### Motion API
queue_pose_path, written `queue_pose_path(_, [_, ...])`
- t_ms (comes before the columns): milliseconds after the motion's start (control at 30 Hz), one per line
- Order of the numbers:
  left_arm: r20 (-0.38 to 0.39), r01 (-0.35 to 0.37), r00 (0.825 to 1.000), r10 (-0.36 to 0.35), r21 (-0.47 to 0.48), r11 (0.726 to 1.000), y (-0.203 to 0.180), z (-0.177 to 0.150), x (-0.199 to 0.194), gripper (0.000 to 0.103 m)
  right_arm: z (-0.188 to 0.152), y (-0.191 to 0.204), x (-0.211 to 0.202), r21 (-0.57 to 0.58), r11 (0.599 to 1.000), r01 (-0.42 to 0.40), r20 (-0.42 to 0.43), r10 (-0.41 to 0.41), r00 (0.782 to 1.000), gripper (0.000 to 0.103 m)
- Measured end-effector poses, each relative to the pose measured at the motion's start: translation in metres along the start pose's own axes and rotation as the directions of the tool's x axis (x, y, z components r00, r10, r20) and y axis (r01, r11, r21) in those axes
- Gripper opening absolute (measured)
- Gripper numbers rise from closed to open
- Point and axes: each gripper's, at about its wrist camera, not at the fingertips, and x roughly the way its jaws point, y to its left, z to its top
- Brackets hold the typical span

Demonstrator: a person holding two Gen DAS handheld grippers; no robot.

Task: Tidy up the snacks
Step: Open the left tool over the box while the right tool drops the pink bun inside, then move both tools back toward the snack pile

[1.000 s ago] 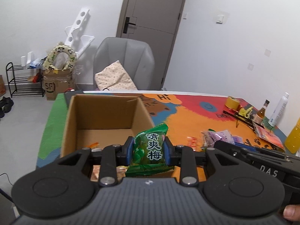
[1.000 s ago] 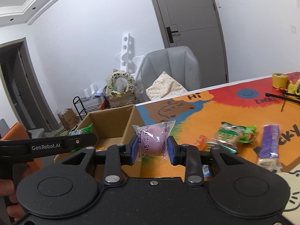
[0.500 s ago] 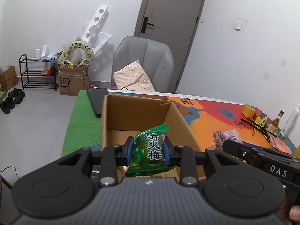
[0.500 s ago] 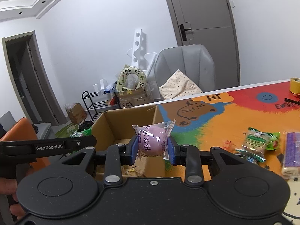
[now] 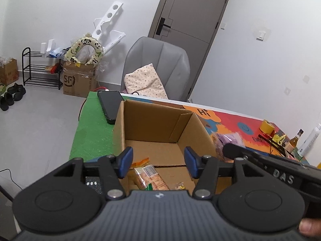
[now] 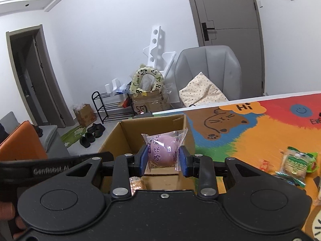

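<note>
Our left tongs (image 5: 158, 161) tilt down over the cardboard box (image 5: 148, 120), jaws opening, empty; crackers (image 5: 151, 178) lie inside. Our right tongs (image 6: 162, 161) are opening around the pink bun (image 6: 162, 150) above the box's near edge.

Walls: plain white, evenly lit all round.
Door (image 5: 186, 40): grey-brown, shut, black handle on its left edge.
Second doorway (image 6: 30, 76): stood open onto a dark room, far left in the right wrist view.
Floor (image 5: 40, 124): pale grey, shoes (image 5: 12, 96) scattered by the wall.
Shoe rack (image 5: 38, 70): black wire, against the wall.
Armchair (image 5: 158, 64): grey, a dotted cushion (image 5: 144, 82) propped in the seat.
SF carton (image 5: 78, 82): on the floor, a panda ring cushion (image 5: 86, 46) on top.
Ceiling: recessed spotlights in a stepped cornice.
</note>
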Motion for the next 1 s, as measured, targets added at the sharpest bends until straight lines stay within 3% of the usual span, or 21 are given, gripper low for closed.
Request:
queue_pose_path(100, [-0.006,-0.008,1.0,0.008,-0.002,1.0,0.002,0.0,0.001,0.061,0.001,0.0,0.005,-0.001,1.0,0.009,-0.004,-0.009,1.0,0.052])
queue_pose_path(233, [-0.006,-0.024,1.0,0.024,0.009,1.0,-0.001,-0.001,0.0,0.079,-0.003,-0.001,-0.002,-0.009,1.0,0.0,-0.001,0.0,1.0,0.055])
queue_pose_path(333, [-0.006,-0.04,0.999,0.04,0.025,0.999,-0.006,-0.001,0.0,0.085,-0.007,-0.008,-0.007,0.006,1.0,0.008,-0.012,-0.008,1.0,0.057])
queue_pose_path(600, [-0.017,-0.035,0.999,0.036,0.072,0.997,-0.026,-0.007,0.002,0.091,-0.016,-0.036,-0.027,0.074,0.995,0.06,-0.005,-0.06,0.998,0.065])
queue_pose_path(1000, [-0.038,0.007,0.999,-0.003,0.112,0.994,-0.061,-0.015,0.002,0.093,-0.033,-0.084,-0.058,0.146,0.979,0.143,-0.014,-0.142,0.99,0.067])
